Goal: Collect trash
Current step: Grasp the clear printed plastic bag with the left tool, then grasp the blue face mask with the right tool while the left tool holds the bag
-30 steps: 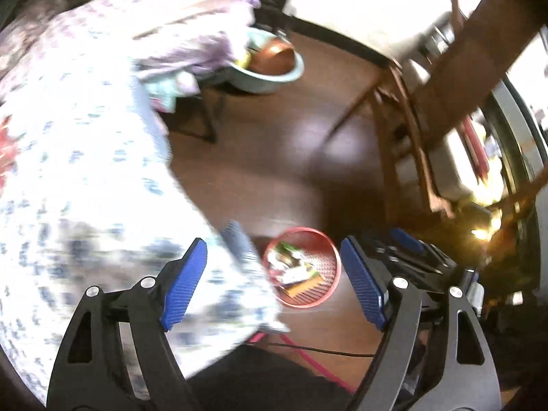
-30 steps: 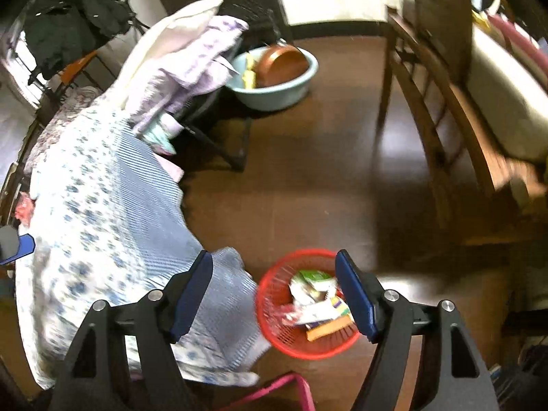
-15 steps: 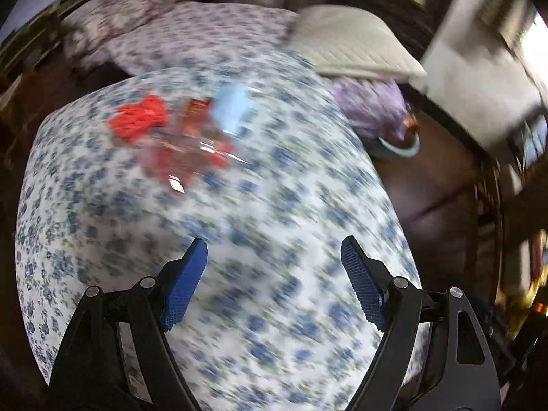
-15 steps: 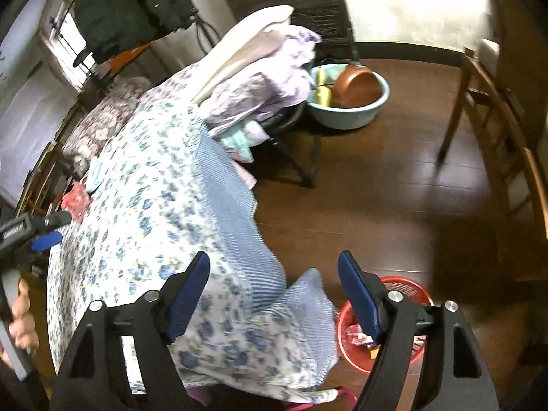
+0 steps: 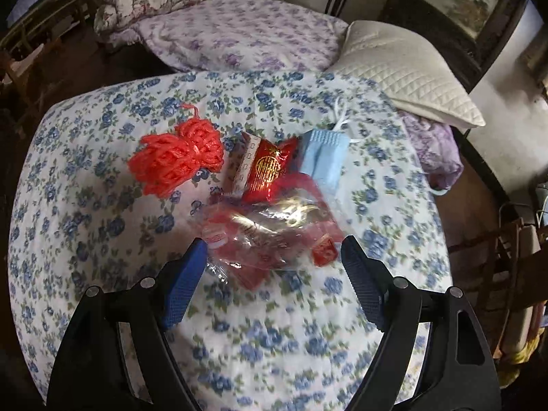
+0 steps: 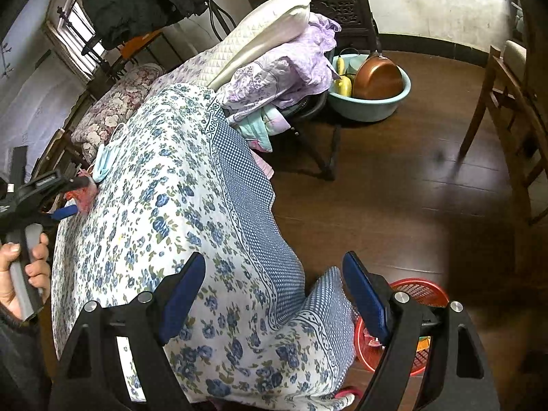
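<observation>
Trash wrappers (image 5: 270,236) are framed by the wide-open, empty left gripper (image 5: 274,274) on the bed (image 5: 102,239); right gripper (image 6: 274,294) is spread empty.

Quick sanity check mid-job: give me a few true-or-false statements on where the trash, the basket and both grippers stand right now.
1. The left gripper is open above a clear plastic bag. True.
2. The red basket sits on the bed. False: it stands on the floor beside the bed.
3. The blue face mask lies on the floral bedspread. True.
4. The right gripper holds the orange net. False: its jaws are empty; the net lies on the bedspread.
</observation>
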Tool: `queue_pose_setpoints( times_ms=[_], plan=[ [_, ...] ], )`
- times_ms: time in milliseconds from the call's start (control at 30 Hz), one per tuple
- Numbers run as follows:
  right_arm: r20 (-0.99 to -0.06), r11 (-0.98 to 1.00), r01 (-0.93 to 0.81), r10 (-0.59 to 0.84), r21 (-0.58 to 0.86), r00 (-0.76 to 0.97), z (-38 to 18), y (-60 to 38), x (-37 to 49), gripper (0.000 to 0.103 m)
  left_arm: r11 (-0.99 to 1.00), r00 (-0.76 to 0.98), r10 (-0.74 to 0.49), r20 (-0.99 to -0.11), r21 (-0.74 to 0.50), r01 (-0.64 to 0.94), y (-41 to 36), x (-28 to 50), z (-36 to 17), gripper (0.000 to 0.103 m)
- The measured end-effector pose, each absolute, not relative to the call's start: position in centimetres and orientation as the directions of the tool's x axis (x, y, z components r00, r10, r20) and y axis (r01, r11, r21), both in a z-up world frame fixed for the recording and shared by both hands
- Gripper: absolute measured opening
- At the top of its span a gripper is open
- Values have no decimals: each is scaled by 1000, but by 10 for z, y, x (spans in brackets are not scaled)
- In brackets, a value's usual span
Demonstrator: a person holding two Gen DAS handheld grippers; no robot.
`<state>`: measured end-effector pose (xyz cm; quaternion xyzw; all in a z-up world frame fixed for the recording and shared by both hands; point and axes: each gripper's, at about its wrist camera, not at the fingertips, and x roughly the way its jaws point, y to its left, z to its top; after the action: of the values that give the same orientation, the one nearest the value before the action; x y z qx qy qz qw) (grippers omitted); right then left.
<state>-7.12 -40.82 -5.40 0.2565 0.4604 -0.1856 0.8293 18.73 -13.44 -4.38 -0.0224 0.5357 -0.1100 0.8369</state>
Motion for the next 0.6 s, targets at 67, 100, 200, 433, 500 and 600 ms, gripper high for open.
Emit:
queue_pose_setpoints(
  times_ms=[67,100,200,433,500,600],
  plan=[
    [-859,798,545,-69,258,508,-55,-410,-71,81,975,420,-205,-884,-145,171,-136,187,-45,77],
    [-859,797,546,-70,259,508,-55,-411,-70,81,975,422,-200,-884,-136,176,-138,186,-45,77],
    [-858,796,545,-65,263,510,-54,-411,-70,81,975,429,-173,-886,-93,202,-141,182,-43,54],
    [-844,806,525,-62,273,533,-44,-404,-73,81,952,411,-260,-874,-162,259,-117,151,-23,33],
    [-840,809,519,-60,275,538,-40,-400,-73,81,950,420,-271,-866,-170,262,-107,138,-16,33],
    [-840,823,502,-58,266,540,-36,-392,-69,81,958,443,-259,-859,-167,235,-84,118,-8,33]
  ],
)
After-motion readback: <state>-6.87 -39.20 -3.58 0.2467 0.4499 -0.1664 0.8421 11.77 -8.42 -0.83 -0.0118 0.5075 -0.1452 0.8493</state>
